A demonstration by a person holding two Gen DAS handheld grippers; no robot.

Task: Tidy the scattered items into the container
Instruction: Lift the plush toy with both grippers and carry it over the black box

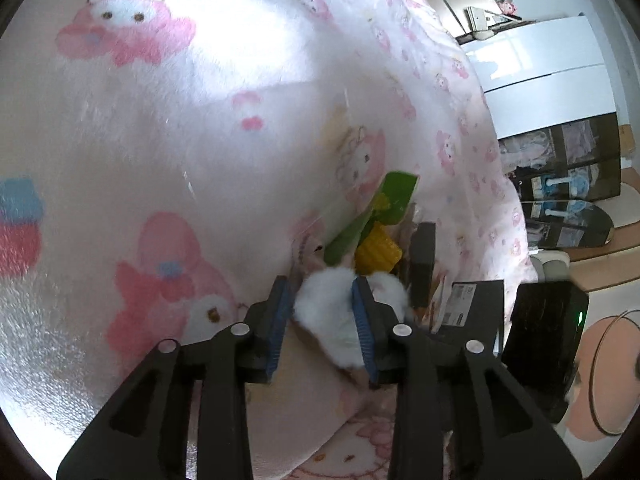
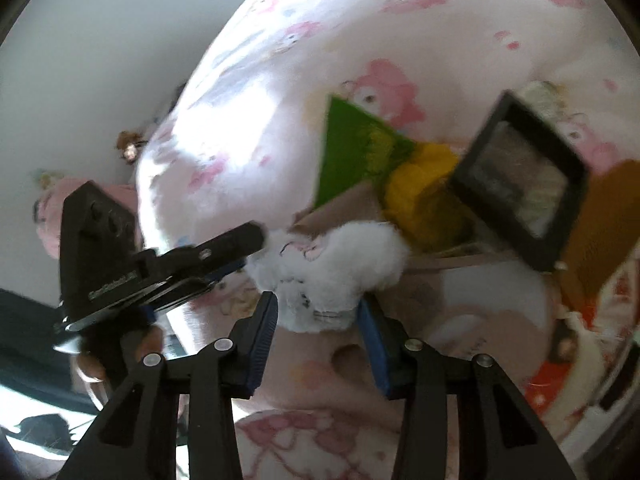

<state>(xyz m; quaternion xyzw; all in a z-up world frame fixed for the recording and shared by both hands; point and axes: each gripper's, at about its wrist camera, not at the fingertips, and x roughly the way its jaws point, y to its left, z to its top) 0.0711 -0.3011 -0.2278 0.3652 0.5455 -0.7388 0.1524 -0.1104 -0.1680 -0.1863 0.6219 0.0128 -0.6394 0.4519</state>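
A white fluffy plush toy (image 1: pixel 328 312) sits between the blue pads of my left gripper (image 1: pixel 322 292). It leans on the right pad, with a thin gap at the left pad, so this gripper is open. In the right wrist view my right gripper (image 2: pixel 319 300) is shut on the same plush toy (image 2: pixel 332 256) from below. The left gripper (image 2: pixel 252 252) reaches in from the left at the toy's edge. Just beyond the toy, a green card (image 2: pixel 352 148), a yellow corn toy (image 2: pixel 420 188) and a black frame (image 2: pixel 520 184) lie among brown cardboard flaps (image 2: pixel 340 204). A pale box wall (image 2: pixel 312 364) with a hand hole lies under the toy.
A pink cartoon-print blanket (image 1: pixel 200 140) covers the bed all around. A dark shelf unit (image 1: pixel 568 160) and a skateboard (image 1: pixel 572 224) stand on the floor at the right. A hand (image 2: pixel 92 368) holds the left gripper. A white wall (image 2: pixel 80 60) is at the left.
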